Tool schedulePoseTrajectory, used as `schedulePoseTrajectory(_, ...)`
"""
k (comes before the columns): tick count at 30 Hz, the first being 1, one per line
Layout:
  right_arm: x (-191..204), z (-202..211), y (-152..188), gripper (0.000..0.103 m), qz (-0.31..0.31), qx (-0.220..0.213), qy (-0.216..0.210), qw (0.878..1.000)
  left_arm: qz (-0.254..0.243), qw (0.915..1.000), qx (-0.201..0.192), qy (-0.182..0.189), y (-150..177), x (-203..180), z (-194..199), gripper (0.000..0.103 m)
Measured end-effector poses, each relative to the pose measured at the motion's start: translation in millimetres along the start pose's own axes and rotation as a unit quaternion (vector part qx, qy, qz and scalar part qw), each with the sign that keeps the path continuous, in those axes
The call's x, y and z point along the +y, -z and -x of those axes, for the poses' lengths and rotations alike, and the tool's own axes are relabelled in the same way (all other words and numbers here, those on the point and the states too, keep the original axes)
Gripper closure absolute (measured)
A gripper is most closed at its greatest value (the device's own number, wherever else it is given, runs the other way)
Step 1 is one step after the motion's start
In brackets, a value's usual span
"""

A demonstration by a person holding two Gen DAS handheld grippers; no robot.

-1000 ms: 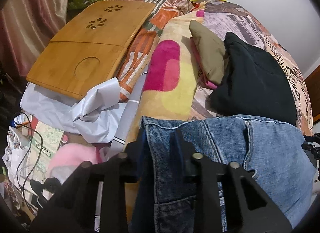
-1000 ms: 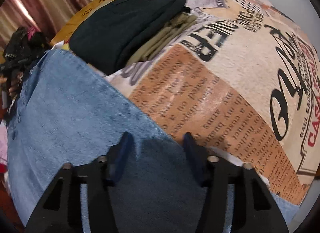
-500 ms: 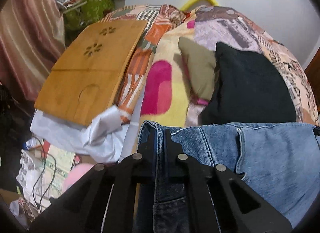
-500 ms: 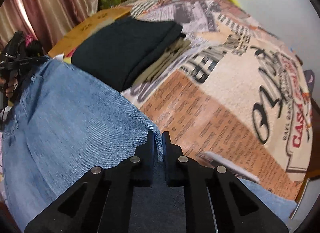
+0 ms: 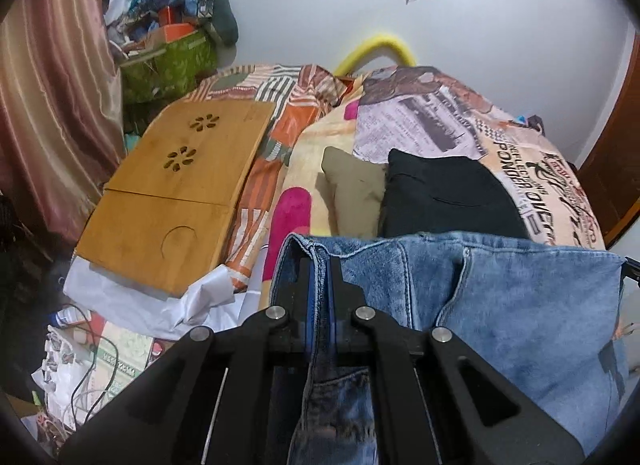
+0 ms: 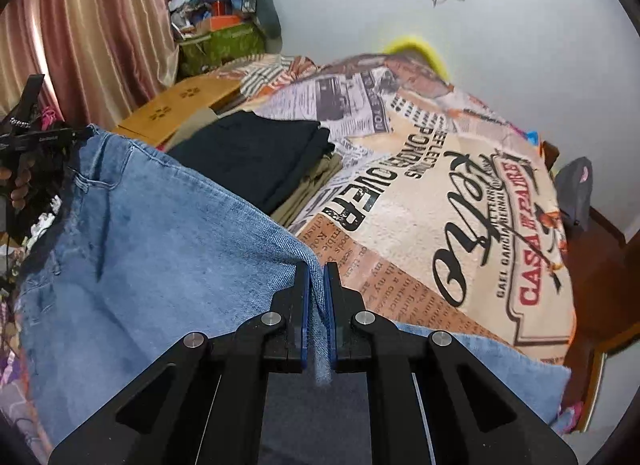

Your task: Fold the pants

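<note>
Newsprint-patterned bed cover (image 6: 460, 201) fills the upper right of the right wrist view; blue jeans (image 6: 152, 249) hang stretched across the lower frame, left gripper (image 5: 320, 277) and right gripper (image 6: 316, 285) fingers each clamped on a denim edge

Faded blue denim on the jeans (image 5: 520, 305), coarse in weave, with raised stitched seams. Matt black plastic on the left gripper (image 5: 320, 277) and right gripper (image 6: 316, 285), set with shiny metal pins; blue pads (image 6: 303, 305) looked smooth. Smooth, lightly glossy wood on the lap desk (image 5: 176, 193). Fuzzy printed cloth on the blanket (image 6: 460, 233). Soft matt black fabric on the folded garment (image 5: 444, 201). Satiny sheen on the striped curtain (image 6: 92, 37). Crumpled white plastic sheet (image 5: 132, 305).
</note>
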State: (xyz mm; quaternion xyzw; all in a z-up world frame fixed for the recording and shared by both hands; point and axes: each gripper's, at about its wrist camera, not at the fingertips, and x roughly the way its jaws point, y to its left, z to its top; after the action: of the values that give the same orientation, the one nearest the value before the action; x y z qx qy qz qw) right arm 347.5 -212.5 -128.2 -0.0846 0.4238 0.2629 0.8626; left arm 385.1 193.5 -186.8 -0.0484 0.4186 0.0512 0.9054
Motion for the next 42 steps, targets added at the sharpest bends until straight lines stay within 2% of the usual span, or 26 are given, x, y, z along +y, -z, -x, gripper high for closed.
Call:
schedulePoseTrajectory(5,17,38,15,0.097,-0.006,-0.022,-0.007,1.0,-0.002,0.9999,-0.014,0.003,18,5,42,0.098)
schedulePoseTrajectory(11,41,72,41,0.097,-0.006,-0.033,-0.018,0.999,-0.001,0.9997,-0.024,0.008,55,11,89,0.098)
schedulePoseTrajectory(22,78,99,101,0.097,-0.009,-0.026,-0.045,0.999,0.025,0.9995,-0.019,-0.011,131,23,130,0.098)
schedulePoseTrajectory(28,94,104,120,0.097,0.005,-0.018,-0.043,0.999,0.041,0.9989,-0.01,-0.017,180,29,135,0.098)
schedulePoseTrajectory(37,106,97,149,0.097,-0.006,-0.002,-0.047,0.999,0.069,0.9972,0.025,-0.013,229,42,121,0.098)
schedulePoseTrajectory(39,108,94,156,0.097,-0.009,0.004,-0.049,0.999,0.07,0.9967,0.033,-0.024,238,42,117,0.103)
schedulePoseTrajectory(42,111,89,166,0.097,-0.018,0.014,-0.054,0.998,0.075,0.9956,0.042,-0.039,252,47,116,0.103)
